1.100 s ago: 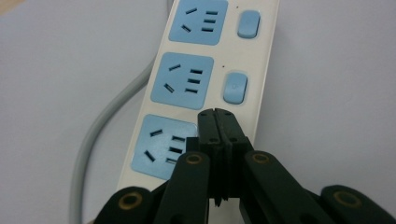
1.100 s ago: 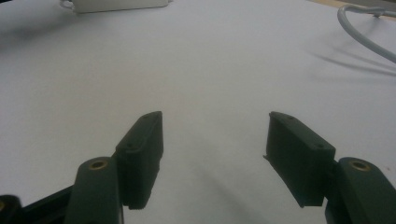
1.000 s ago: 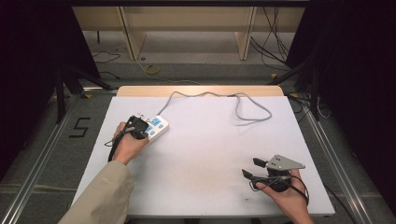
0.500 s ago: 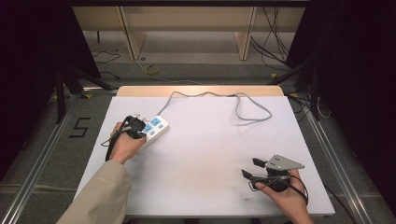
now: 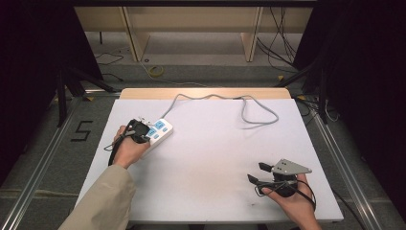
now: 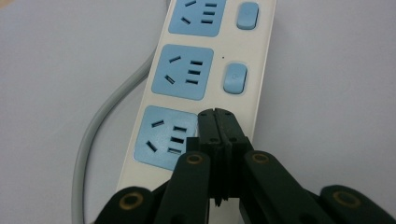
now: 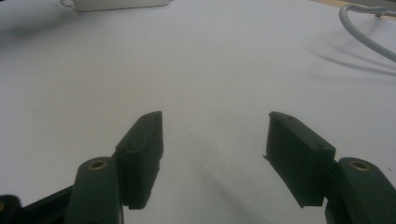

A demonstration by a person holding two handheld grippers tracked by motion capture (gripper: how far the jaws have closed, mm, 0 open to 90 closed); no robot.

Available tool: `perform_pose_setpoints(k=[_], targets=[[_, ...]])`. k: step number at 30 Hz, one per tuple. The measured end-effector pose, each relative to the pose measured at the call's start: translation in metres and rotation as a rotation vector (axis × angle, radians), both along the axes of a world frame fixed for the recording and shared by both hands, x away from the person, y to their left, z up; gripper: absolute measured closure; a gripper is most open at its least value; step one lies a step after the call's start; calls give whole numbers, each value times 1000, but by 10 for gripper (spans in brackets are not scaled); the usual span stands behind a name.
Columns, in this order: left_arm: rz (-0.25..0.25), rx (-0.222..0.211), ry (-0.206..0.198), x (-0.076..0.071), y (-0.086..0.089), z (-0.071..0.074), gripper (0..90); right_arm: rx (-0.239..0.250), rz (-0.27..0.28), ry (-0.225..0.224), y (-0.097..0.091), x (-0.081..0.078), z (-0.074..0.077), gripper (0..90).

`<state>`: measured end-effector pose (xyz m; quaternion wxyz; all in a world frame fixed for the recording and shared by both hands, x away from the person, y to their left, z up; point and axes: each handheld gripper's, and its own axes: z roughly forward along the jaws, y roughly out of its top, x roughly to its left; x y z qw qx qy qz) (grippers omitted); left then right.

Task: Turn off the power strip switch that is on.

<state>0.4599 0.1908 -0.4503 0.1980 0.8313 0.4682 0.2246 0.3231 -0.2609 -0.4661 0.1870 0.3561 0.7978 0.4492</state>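
A white power strip with blue sockets and blue switches lies at the table's left. In the left gripper view the strip runs away from me. My left gripper is shut with nothing between its jaws. Its tip rests over the strip's nearest end, beside the closest socket, and it hides the spot where that socket's switch would be. In the high view the left gripper sits on the strip's near end. My right gripper stands open and holds nothing at the front right, over bare table.
The strip's grey cable loops across the back of the white table and off its far edge. In the right gripper view the cable lies at the upper right and the strip at the far top.
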Motion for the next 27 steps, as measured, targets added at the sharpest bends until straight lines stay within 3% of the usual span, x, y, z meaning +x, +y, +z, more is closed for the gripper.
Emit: perform_pose_setpoints(k=[17,27], targets=[[-6,25,-5,-2,-2,-1,898,0,0,-2,0,0,0,376],[-1,12,-3,-1,-1,-1,898,0,0,-1,-1,0,0,376]])
